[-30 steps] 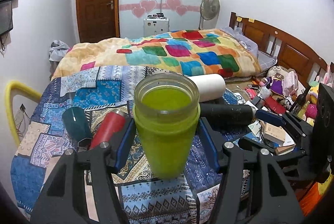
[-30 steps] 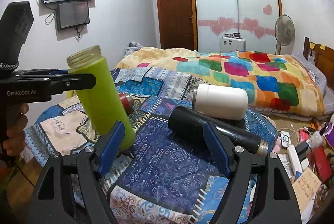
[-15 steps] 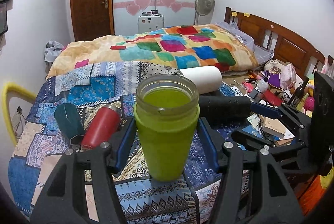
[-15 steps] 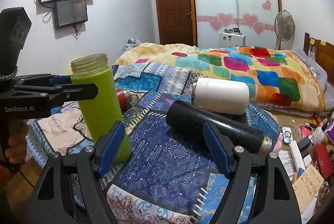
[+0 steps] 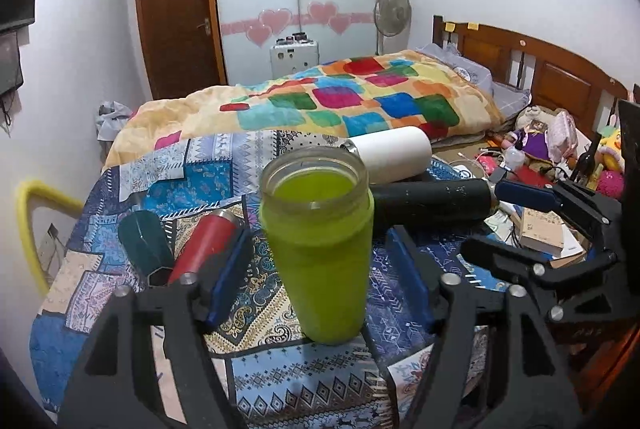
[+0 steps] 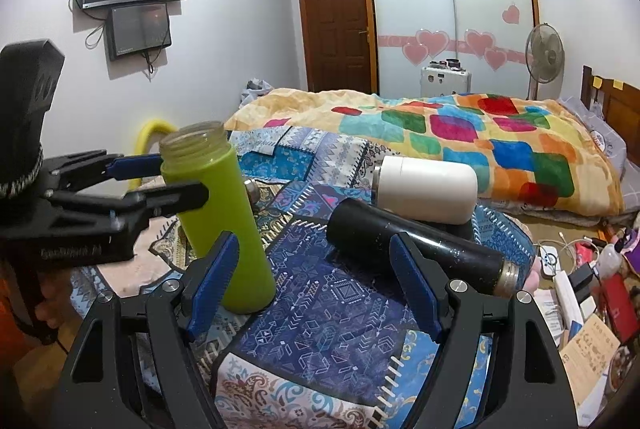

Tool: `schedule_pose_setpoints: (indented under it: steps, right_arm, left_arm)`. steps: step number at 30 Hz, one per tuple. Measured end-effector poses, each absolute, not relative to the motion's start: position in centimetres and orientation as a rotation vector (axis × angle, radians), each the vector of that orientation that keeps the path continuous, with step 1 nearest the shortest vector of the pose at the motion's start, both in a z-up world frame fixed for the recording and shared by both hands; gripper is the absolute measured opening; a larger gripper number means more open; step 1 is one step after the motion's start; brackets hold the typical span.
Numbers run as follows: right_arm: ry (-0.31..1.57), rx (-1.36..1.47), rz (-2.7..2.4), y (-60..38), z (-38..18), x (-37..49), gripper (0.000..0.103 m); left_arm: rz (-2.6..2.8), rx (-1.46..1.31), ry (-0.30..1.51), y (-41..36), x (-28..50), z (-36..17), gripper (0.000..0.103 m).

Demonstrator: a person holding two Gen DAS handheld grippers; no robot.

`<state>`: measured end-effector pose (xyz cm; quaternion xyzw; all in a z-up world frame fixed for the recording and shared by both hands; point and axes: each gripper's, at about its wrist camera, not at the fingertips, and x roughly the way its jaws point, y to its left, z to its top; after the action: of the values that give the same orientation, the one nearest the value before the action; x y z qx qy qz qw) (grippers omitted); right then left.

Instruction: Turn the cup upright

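A lime green cup (image 5: 320, 249) with a clear threaded rim stands upright, mouth up, on the patterned cloth (image 5: 280, 381). My left gripper (image 5: 320, 269) is open; its blue pads sit on either side of the cup with gaps. In the right wrist view the cup (image 6: 220, 217) stands at the left, with the left gripper (image 6: 160, 177) around its upper part. My right gripper (image 6: 316, 289) is open and empty, just right of the cup's base, over the cloth (image 6: 332, 309).
A black bottle (image 6: 416, 249), a white cup (image 6: 424, 189), a red bottle (image 5: 204, 245) and a dark teal cup (image 5: 144, 241) lie on their sides on the cloth. A bed with a colourful quilt (image 5: 340, 105) is behind. Clutter (image 5: 552, 169) covers the floor at right.
The green cup went from tilted and held to standing upright on the cloth. My left gripper's jaws have opened away from it. The right gripper barely moved.
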<state>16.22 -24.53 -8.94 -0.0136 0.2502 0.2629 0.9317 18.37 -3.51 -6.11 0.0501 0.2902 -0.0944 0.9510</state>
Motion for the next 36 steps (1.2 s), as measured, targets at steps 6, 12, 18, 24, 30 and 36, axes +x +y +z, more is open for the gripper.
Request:
schedule_pose_setpoints:
  steps: [6, 12, 18, 24, 30, 36]
  right_arm:
    - [0.463, -0.009, 0.537, -24.6, -6.7, 13.9, 0.075]
    - [0.373, 0.029, 0.535, -25.0, -3.5, 10.5, 0.075]
    - [0.287, 0.074, 0.527, -25.5, -1.3, 7.4, 0.083]
    - [0.224, 0.103, 0.518, -26.1, -0.2, 4.8, 0.088]
    - [0.158, 0.094, 0.48, -25.9, 0.2, 2.2, 0.103]
    - [0.133, 0.082, 0.458, -25.6, 0.2, 0.9, 0.103]
  left_arm:
    - [-0.159, 0.068, 0.537, -2.4, 15.4, -4.8, 0.071]
    - [-0.125, 0.007, 0.457, -0.9, 11.7, -2.5, 0.071]
    - [-0.063, -0.013, 0.324, -0.4, 6.9, 0.1, 0.071]
    - [-0.017, -0.029, 0.229, -0.2, 2.9, 1.8, 0.079]
    - [0.01, -0.011, 0.147, -0.9, -0.4, 2.2, 0.091]
    - [0.036, 0.017, 0.087, -1.5, -2.7, 2.1, 0.103]
